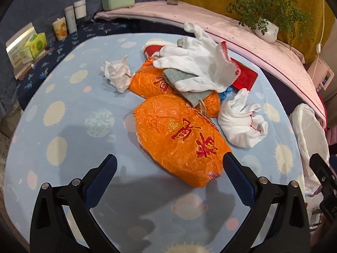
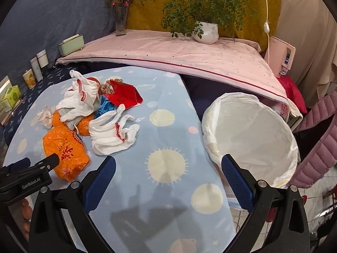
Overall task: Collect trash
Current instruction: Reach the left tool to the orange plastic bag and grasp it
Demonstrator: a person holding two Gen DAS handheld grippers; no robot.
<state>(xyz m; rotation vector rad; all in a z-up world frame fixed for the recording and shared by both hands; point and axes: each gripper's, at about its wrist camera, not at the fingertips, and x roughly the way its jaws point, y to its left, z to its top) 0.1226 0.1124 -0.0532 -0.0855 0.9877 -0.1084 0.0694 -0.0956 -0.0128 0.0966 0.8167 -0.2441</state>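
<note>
The left gripper [image 1: 169, 168] hovers low over the table with its blue pads spread wide and nothing between them; the near end of a crumpled orange wrapper [image 1: 179, 139] lies just in front, close to the right-hand pad. The right gripper [image 2: 168, 168] is likewise wide and empty, poised over the pale blue sun-patterned tablecloth [image 2: 164, 113] near its right edge.

Beyond the near wrapper lies the trash heap: a second orange wrapper [image 1: 147, 82] under a grey cloth [image 1: 185, 86], a white glove [image 1: 195, 67] draped on top, another white glove [image 1: 242, 122] bunched to the right, a crumpled tissue [image 1: 118, 73] at the left, a scrap of blue plastic [image 2: 105, 105] and a flattened red packet [image 2: 124, 96] at the far side.

Just off the table's right edge stands a bin lined with a white bag [image 2: 248, 132]; the part of its inside that shows holds only the liner.

Far left, a tissue box [image 1: 34, 44] and some jars [image 1: 70, 19] line the wall.
</note>
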